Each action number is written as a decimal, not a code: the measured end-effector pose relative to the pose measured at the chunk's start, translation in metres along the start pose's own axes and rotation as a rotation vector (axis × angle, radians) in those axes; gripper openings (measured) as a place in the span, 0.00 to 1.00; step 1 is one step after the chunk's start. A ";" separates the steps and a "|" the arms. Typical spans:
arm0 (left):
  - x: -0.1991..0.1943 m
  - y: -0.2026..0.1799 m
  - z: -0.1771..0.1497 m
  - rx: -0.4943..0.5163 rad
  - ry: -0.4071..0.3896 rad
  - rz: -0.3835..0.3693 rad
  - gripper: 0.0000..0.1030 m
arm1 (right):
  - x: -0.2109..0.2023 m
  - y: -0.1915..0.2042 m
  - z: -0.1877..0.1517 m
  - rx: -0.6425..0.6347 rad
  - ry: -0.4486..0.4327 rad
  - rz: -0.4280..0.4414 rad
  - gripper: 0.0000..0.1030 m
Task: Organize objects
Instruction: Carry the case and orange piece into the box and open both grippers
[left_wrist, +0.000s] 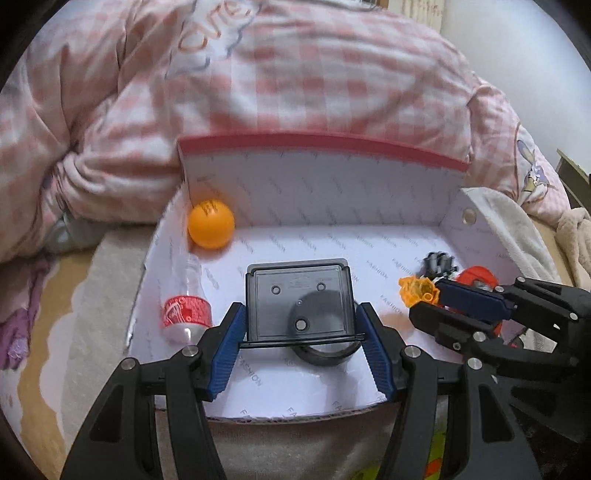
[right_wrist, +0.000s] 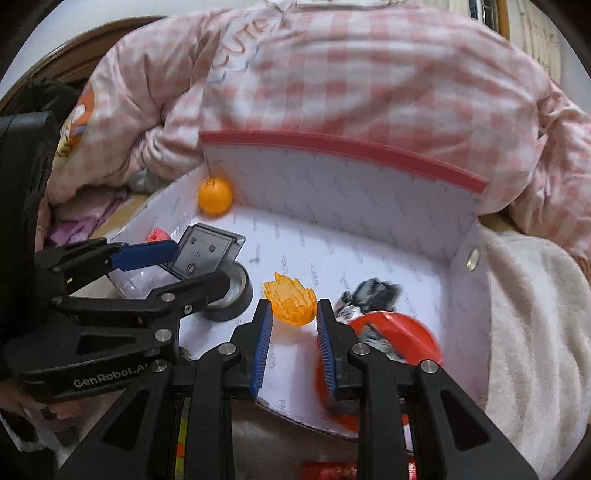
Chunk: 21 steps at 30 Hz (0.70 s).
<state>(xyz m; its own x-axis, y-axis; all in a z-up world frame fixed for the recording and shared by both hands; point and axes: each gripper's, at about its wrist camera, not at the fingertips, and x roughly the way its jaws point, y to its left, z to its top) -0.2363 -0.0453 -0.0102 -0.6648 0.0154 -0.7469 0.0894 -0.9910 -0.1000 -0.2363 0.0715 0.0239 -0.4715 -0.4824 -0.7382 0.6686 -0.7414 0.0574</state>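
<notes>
Box (left_wrist: 369, 236): white cardboard with a red top edge, sitting on the bed; I am taking it as my landmark for everything below.
Left claw (left_wrist: 300, 325): I am holding it over the near part of the box, its blue pads pinching a smoky grey plastic case from both sides.
Plastic case (left_wrist: 299, 299): it is hanging between my left pads above the box floor, its flat face turned toward the camera.
Right claw (right_wrist: 294, 314): I am keeping it nearly pressed together, its pads squeezing an orange translucent flame piece at their tips, over the middle of the box.
Flame piece (right_wrist: 291, 299): it is sticking out forward from between my right pads, clear of the box walls.
Tape roll (left_wrist: 325, 354): dark ring lying on the box floor, directly under and behind the plastic case.
Orange ball (left_wrist: 211, 223): it is sitting in the far left corner of the box, touching the back wall.
Small bottle (left_wrist: 186, 314): clear with a red label, lying along the left wall of the box, nearer than the ball.
Red toy (right_wrist: 391, 332): red and grey, blurred, lying by the right wall of the box, just beside my right claw.
Dark grey part (right_wrist: 373, 291): blurred, lying on the box floor just beyond the red toy.
Quilt (left_wrist: 295, 74): pink checked, bunching up behind the back wall of the box.
</notes>
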 end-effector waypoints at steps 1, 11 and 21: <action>0.000 0.000 0.000 0.004 -0.002 0.009 0.59 | 0.001 0.000 0.001 0.002 0.004 0.001 0.25; 0.002 0.000 0.001 0.006 0.000 0.003 0.59 | 0.004 -0.006 0.000 0.030 0.016 0.027 0.25; 0.002 0.001 -0.001 0.005 -0.008 0.007 0.63 | 0.005 -0.010 0.000 0.050 0.010 0.024 0.36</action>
<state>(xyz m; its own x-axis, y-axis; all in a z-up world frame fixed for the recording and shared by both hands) -0.2366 -0.0458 -0.0124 -0.6698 0.0079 -0.7425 0.0903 -0.9917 -0.0921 -0.2452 0.0760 0.0194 -0.4499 -0.4960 -0.7426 0.6499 -0.7522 0.1087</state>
